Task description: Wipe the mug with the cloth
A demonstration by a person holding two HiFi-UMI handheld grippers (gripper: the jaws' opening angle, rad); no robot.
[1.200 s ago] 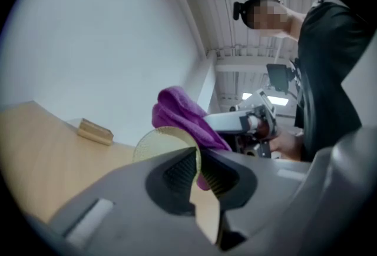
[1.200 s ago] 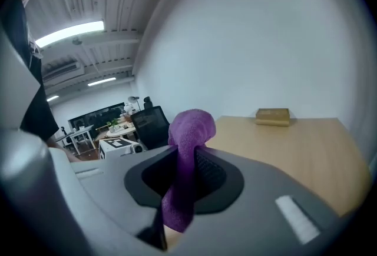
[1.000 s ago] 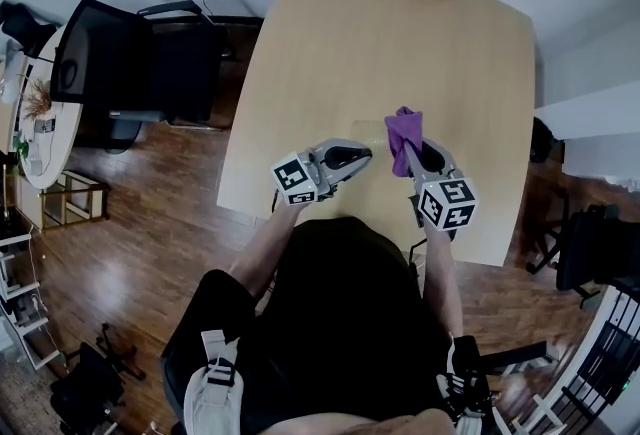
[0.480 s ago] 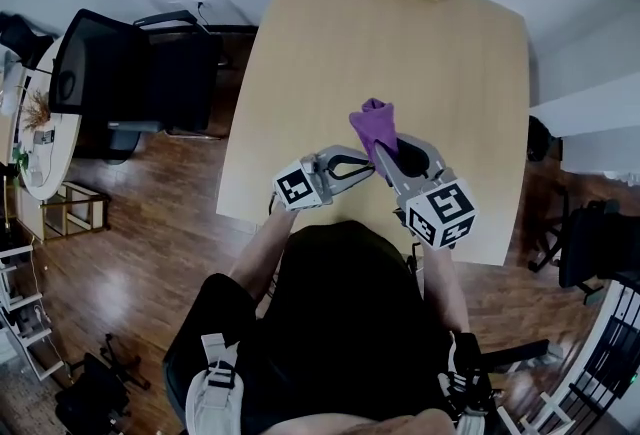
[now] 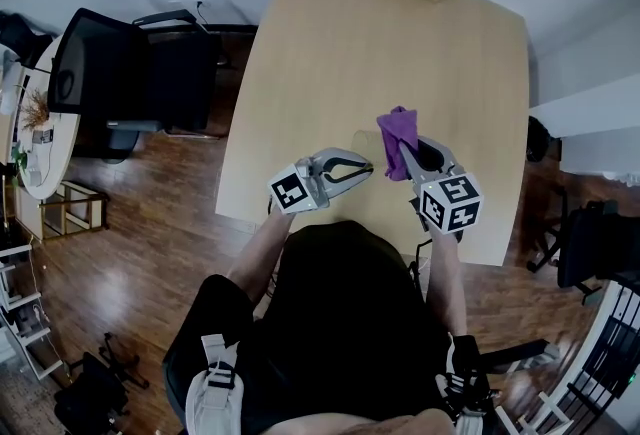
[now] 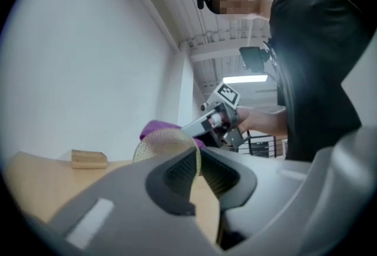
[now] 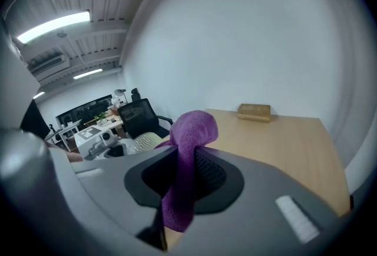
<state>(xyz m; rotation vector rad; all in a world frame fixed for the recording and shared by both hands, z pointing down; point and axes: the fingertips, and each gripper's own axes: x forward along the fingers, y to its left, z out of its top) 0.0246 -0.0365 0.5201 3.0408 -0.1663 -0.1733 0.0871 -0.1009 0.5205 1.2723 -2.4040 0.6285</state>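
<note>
Mid-wipe, by the look of things. Pinching the thin wall of the mug (image 6: 164, 143) in the left gripper (image 6: 197, 168), jaws nearly together at the rim, the pale ribbed body standing just past the tips. Clamping the purple cloth (image 7: 191, 131) in the right gripper (image 7: 184, 171), pads pressed on its middle, a rounded wad poking out beyond the tips and a tail hanging back below them. Both held over the near part of the table (image 5: 330, 43), the wad just beside the mug on the side away from the left jaws.

To do it well:
- Keep the left grip firm and quiet. With only a narrow strip of wall between those pads, easy to lever the mug out with a sideways shove.
- Press with the wad ahead of the right tips, never with the hard jaw ends.
- Stroke lightly along the curve of the wall.
- Roll the left gripper a little to bring a fresh side round to the cloth, rather than reaching the right one across.
- Mind the loose tail and keep it from catching between mug and left jaws.

Hard to read: whether cloth and mug are touching or only just beside each other — probably touching, with purple right behind the mug in the left gripper view, but not certain. In the head view, only a faint pale shape ahead of the left tips. No handle, base or inside of the mug to be made out anywhere — lower part cut off by the left jaws.
</note>
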